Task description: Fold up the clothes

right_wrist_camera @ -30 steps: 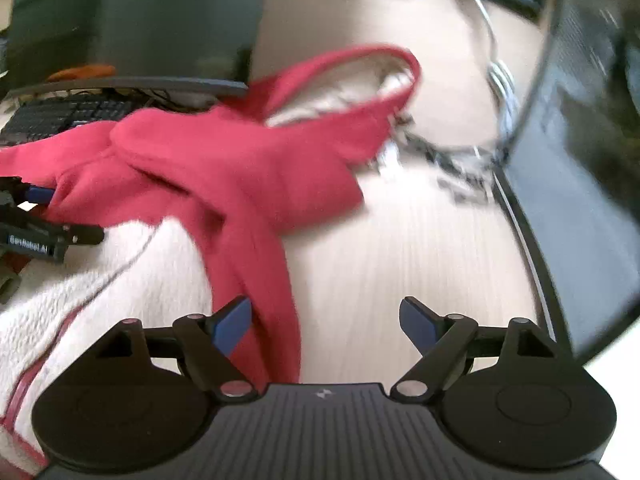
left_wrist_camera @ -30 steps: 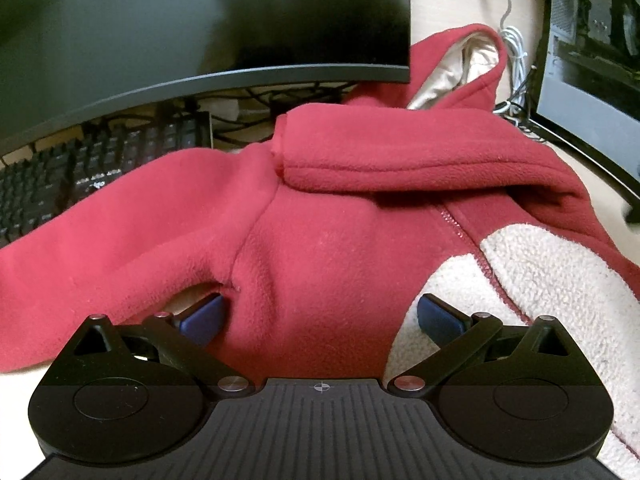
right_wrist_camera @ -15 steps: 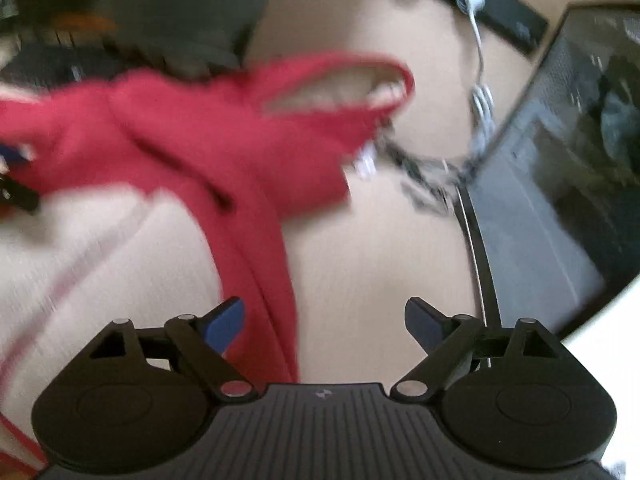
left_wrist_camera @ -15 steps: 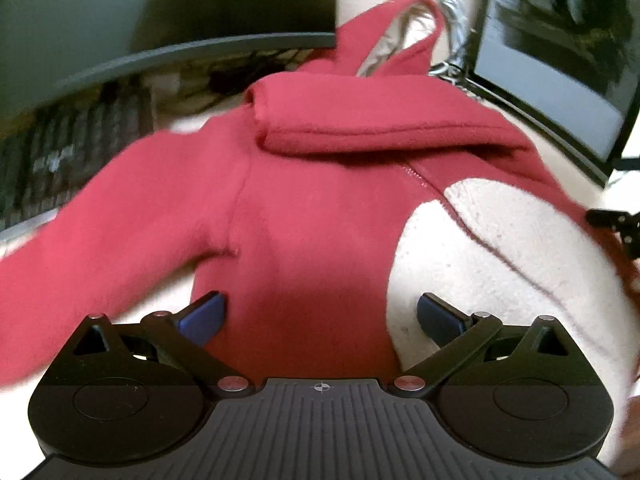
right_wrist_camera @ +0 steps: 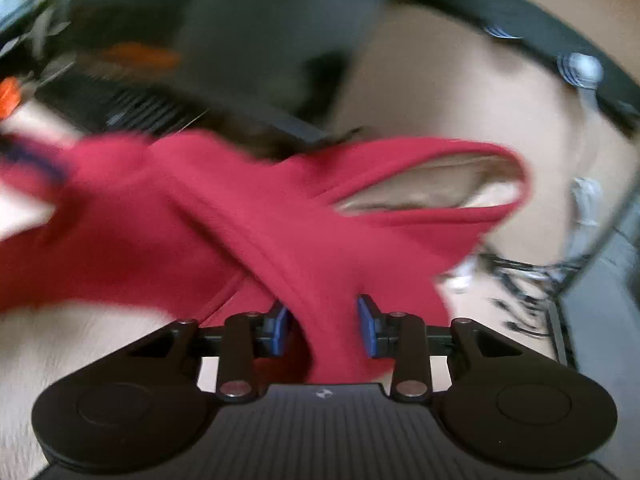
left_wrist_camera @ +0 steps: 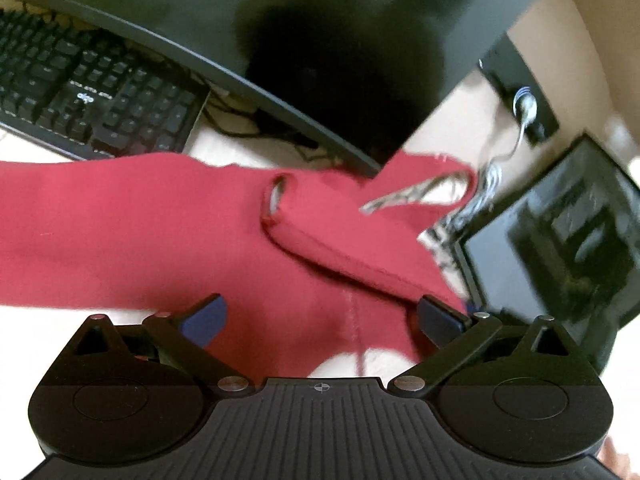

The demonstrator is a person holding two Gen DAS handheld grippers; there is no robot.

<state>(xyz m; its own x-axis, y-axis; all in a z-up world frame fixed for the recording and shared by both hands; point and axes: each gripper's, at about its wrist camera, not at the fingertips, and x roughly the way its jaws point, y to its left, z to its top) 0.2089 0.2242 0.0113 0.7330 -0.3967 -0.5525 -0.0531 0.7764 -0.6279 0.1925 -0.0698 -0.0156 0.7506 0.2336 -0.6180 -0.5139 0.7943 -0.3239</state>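
Observation:
A red fleece hoodie [left_wrist_camera: 160,232] with cream lining lies across the desk, one sleeve [left_wrist_camera: 352,248] folded over its chest and its hood [left_wrist_camera: 432,188] toward the back right. My left gripper [left_wrist_camera: 320,318] is open, its fingers astride the red body fabric near the zipper. In the right wrist view the hoodie [right_wrist_camera: 200,220] is blurred. My right gripper [right_wrist_camera: 323,330] has narrowed its jaws around a red fold of the hoodie; the blue pads [right_wrist_camera: 280,328] sit close on either side of the cloth.
A black keyboard [left_wrist_camera: 92,92] lies at the back left under a large dark monitor [left_wrist_camera: 320,40]. A second screen [left_wrist_camera: 560,232] stands at the right. Cables [left_wrist_camera: 492,176] lie behind the hood. The light wooden desk [right_wrist_camera: 448,100] shows beyond the hoodie.
My right gripper moved left onto the hoodie and its jaws closed in around a red fold. My left gripper swung left and tilted, staying open over the body fabric.

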